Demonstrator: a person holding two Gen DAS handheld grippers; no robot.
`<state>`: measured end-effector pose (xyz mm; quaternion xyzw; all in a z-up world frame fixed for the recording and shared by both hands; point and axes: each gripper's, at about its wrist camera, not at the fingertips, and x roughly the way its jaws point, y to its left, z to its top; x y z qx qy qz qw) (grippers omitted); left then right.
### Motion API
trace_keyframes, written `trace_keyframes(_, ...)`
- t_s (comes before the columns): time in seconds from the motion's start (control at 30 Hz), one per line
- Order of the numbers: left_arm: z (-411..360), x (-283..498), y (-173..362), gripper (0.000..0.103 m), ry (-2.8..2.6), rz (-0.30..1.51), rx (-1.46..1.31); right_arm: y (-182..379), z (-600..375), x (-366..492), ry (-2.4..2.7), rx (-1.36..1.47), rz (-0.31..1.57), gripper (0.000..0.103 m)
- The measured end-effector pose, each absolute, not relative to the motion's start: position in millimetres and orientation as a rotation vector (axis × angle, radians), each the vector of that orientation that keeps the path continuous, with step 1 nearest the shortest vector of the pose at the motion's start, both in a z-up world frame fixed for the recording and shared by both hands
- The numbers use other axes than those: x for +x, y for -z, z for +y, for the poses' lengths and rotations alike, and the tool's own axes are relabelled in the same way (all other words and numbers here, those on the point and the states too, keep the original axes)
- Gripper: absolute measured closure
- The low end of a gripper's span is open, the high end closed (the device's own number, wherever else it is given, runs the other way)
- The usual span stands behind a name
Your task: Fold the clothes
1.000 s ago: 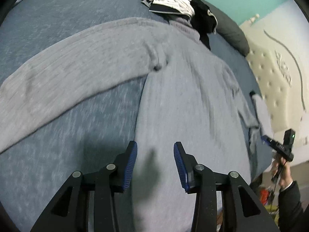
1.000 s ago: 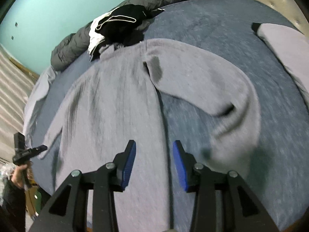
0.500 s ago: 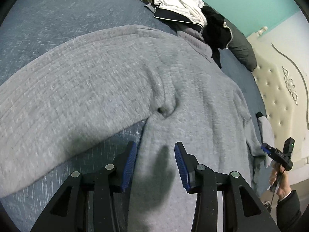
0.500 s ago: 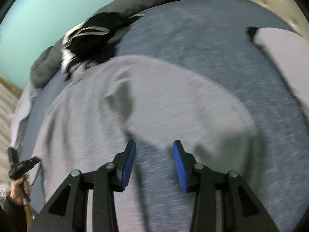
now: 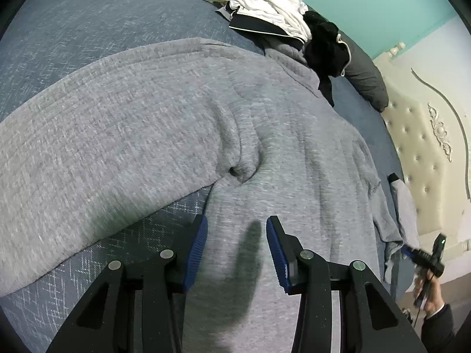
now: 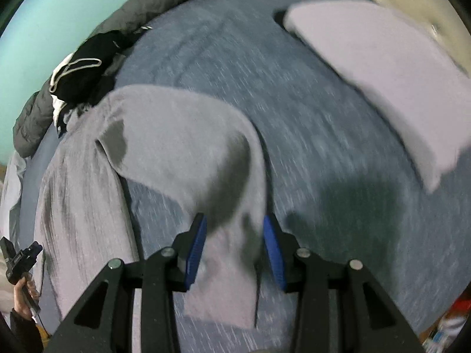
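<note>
Now the grey sweatshirt [image 5: 265,135] lies spread flat on the blue bedspread [image 5: 88,29], its collar toward the heap of white and black clothes [image 5: 282,8] by the dark pillow [image 5: 365,76]. The left gripper [image 5: 237,250] hangs over the body of the garment just below the armpit, closer to the cloth than half a second ago; its blue pads [image 5: 196,247] stand apart and hold nothing. The right gripper [image 6: 234,250] has moved off the bare bedspread between sleeve and body and out along the sleeve [image 6: 188,135], so that the cuff end now lies between its separated pads [image 6: 272,250], not pinched. A folded pale garment [image 6: 382,73] rests well apart near the headboard [image 5: 426,147], larger in the right wrist view than before. That view is blurred.
</note>
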<state>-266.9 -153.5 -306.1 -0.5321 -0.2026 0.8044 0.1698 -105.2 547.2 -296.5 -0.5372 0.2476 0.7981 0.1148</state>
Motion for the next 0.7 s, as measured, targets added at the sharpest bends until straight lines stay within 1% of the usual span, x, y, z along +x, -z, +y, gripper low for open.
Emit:
trace_keyframes(0.33, -152.3, -259.1, 286.2, 0.055, -2.3, -0.554, -1.487, 329.9, 527.5, -92.2, -2.296, -1.702, 0.798, 0.063)
trace_keyframes(0.37, -152.9, -258.8, 284.4, 0.053, -2.303, -0.553, -1.486, 329.8, 527.1, -92.5, -2.306, -1.706, 0.792, 0.066)
trace_keyframes(0.4, -153.8, -258.5, 282.7, 0.052, -2.306, -0.555, -1.484, 330.0, 526.7, -93.0, -2.313, -1.711, 0.784, 0.071)
trace_keyframes(0.43, -154.7, -258.2, 281.0, 0.052, -2.31, -0.557, -1.482, 330.8, 526.8, -93.6, -2.315, -1.721, 0.767, 0.082)
trace_keyframes(0.5, -155.0, -258.1, 278.5, 0.052, -2.314, -0.555, -1.48, 331.1, 528.2, -93.8, -2.323, -1.73, 0.745, 0.093)
trace_keyframes(0.57, -154.3, -257.9, 276.3, 0.052, -2.316, -0.55, -1.481, 327.9, 530.1, -94.1, -2.34, -1.731, 0.739, 0.096)
trace_keyframes(0.7, -151.4, -257.2, 271.9, 0.052, -2.32, -0.533, -1.474, 303.3, 534.3, -99.2, -2.402, -1.698, 0.627, 0.097)
